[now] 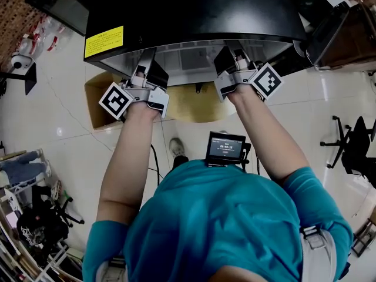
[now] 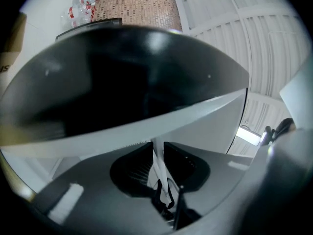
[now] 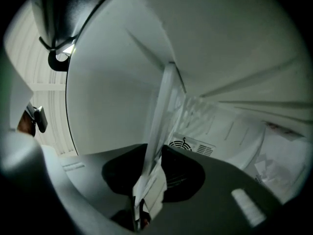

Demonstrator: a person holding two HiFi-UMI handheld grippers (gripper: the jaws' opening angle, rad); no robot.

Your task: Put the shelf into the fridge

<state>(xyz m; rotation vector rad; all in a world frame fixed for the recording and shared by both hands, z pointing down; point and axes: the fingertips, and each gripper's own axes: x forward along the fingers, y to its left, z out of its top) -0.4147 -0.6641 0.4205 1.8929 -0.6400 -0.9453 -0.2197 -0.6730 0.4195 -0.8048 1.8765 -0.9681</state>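
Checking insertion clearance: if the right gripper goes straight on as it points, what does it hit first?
Right gripper, shut on the shelf, points into the fridge. Way looks free up to the vented back wall; depth is hard to judge.

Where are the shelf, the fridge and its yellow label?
shelf (image 3: 157,124), right gripper view, on its pale edge above the jaws.
fridge (image 1: 194,10), head view, on its black top.
yellow label (image 1: 104,42), head view, on its middle.

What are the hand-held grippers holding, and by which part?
The shelf, by its near edge: the left hand-held gripper is shut on it toward the left end, the right hand-held gripper toward the right end.
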